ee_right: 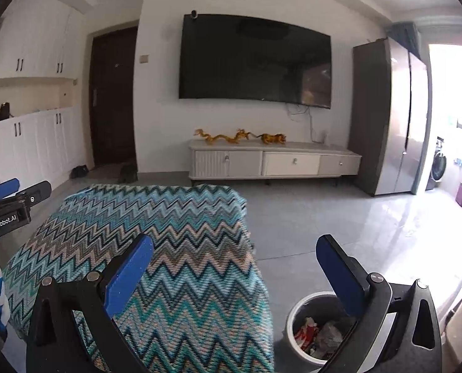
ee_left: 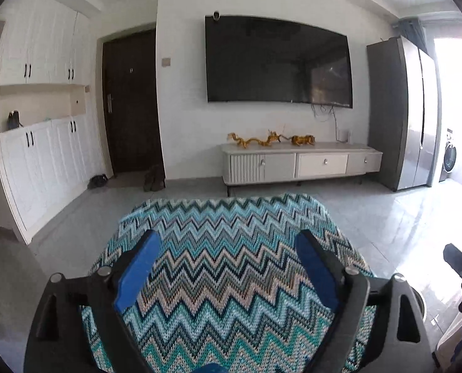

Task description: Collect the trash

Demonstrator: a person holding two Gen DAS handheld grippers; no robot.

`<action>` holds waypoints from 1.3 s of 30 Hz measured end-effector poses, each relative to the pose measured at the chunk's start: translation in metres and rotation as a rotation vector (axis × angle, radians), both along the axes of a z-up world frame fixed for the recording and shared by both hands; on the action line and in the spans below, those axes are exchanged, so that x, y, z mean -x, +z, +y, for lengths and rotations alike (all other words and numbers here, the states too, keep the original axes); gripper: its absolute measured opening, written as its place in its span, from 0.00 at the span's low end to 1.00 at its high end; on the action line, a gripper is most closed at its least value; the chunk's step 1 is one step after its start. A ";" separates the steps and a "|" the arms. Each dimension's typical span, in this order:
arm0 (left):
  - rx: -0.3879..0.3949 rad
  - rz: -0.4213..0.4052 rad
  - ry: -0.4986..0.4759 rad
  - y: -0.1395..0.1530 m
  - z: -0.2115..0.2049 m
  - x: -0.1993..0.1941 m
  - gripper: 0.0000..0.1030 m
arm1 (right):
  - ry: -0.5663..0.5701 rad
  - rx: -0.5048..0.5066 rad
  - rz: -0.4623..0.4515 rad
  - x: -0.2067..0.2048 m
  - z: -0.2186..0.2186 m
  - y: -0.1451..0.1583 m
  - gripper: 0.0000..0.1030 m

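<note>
A round white trash bin (ee_right: 296, 317) stands on the floor at the lower right of the right wrist view, with crumpled wrappers and paper (ee_right: 318, 334) inside. My right gripper (ee_right: 235, 244) is open and empty, above the gap between the bin and the zigzag-cloth table (ee_right: 168, 233). Its right finger partly hides the bin. My left gripper (ee_left: 227, 237) hangs open over the same zigzag-cloth table (ee_left: 224, 217), with nothing between its blue pads. The left gripper (ee_right: 17, 189) also shows from the side at the left edge of the right wrist view.
A wall TV (ee_left: 277, 62) hangs above a low white console (ee_left: 302, 163) with golden figurines (ee_left: 269, 140). A tall grey fridge (ee_left: 402, 115) stands at the right, a dark door (ee_left: 131, 102) and white cupboards (ee_left: 41, 124) at the left. Grey tiled floor (ee_right: 339, 217) lies between.
</note>
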State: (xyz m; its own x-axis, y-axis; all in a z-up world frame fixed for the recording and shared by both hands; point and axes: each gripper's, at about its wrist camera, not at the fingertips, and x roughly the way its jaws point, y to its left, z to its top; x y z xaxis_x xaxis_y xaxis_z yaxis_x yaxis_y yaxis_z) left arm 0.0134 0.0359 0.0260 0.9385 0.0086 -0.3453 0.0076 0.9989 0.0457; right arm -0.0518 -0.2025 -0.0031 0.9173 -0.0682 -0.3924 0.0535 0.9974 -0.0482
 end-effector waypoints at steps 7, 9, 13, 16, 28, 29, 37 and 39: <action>-0.051 -0.068 0.025 0.015 -0.021 0.013 0.95 | -0.016 -0.018 -0.037 0.005 -0.016 0.012 1.00; -0.049 -0.070 0.022 0.016 -0.023 0.015 0.95 | -0.018 -0.026 -0.043 0.006 -0.020 0.013 1.00; -0.045 -0.060 0.023 0.018 -0.026 0.014 0.95 | -0.021 -0.036 -0.051 0.007 -0.025 0.013 1.00; -0.043 -0.053 0.015 0.017 -0.027 0.016 0.95 | -0.024 -0.040 -0.051 0.007 -0.029 0.012 1.00; -0.056 -0.047 0.015 0.014 -0.034 0.018 0.95 | -0.027 -0.053 -0.054 0.011 -0.033 0.009 1.00; -0.056 -0.048 0.014 0.013 -0.033 0.018 0.95 | -0.029 -0.053 -0.054 0.011 -0.034 0.009 1.00; -0.046 -0.057 0.012 0.013 -0.034 0.021 0.95 | -0.037 -0.052 -0.057 0.011 -0.037 0.009 1.00; -0.040 -0.055 0.012 0.014 -0.031 0.021 0.95 | -0.036 -0.049 -0.056 0.010 -0.037 0.009 1.00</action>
